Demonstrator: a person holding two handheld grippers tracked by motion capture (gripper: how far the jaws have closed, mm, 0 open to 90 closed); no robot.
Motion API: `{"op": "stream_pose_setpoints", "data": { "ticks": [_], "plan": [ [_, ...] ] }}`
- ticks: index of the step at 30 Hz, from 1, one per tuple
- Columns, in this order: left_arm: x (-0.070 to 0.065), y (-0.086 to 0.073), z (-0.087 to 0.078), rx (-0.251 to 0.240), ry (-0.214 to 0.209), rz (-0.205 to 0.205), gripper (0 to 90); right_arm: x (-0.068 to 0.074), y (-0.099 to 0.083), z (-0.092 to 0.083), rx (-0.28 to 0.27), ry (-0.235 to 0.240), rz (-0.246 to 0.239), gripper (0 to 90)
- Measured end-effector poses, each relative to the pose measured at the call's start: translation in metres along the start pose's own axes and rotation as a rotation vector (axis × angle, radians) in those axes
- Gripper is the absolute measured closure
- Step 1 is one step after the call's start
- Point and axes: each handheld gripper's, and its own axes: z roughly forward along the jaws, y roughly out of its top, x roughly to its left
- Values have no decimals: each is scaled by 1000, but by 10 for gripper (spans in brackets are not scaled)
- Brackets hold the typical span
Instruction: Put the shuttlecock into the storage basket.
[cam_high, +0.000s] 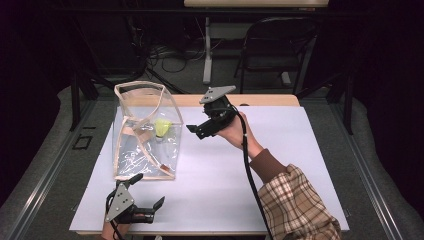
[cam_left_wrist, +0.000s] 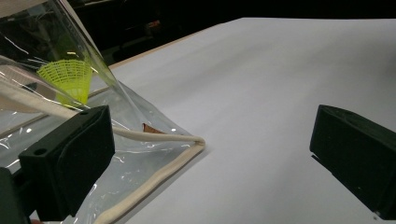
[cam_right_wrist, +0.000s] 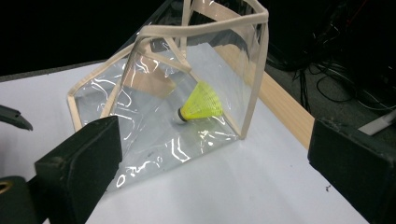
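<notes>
A clear plastic bag with beige trim stands on the left part of the white table, its mouth facing up. A yellow shuttlecock lies inside it. The right gripper view shows the shuttlecock on the floor of the bag, cork toward me. My right gripper hovers just right of the bag, open and holding nothing. My left gripper rests near the front edge, below the bag, open. One of its jaws sits against the bag's front corner, with the shuttlecock visible behind.
The white table top spreads to the right and front of the bag. A wooden strip runs along the table's far edge. Beyond it are a folding chair, a white table leg and cables on the floor.
</notes>
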Motion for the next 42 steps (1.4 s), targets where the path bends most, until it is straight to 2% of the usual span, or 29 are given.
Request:
{"op": "stream_pose_setpoints", "data": {
  "ticks": [26,31,42],
  "plan": [
    [0,0,0,5,1,1,0,-1,-61,-42,-12,-41,59,5],
    [0,0,0,7,1,3,0,0,-78,-52,-17,-53,80,0],
    [0,0,0,7,2,3,0,5,-107,-67,-27,-77,109,0]
  ]
}}
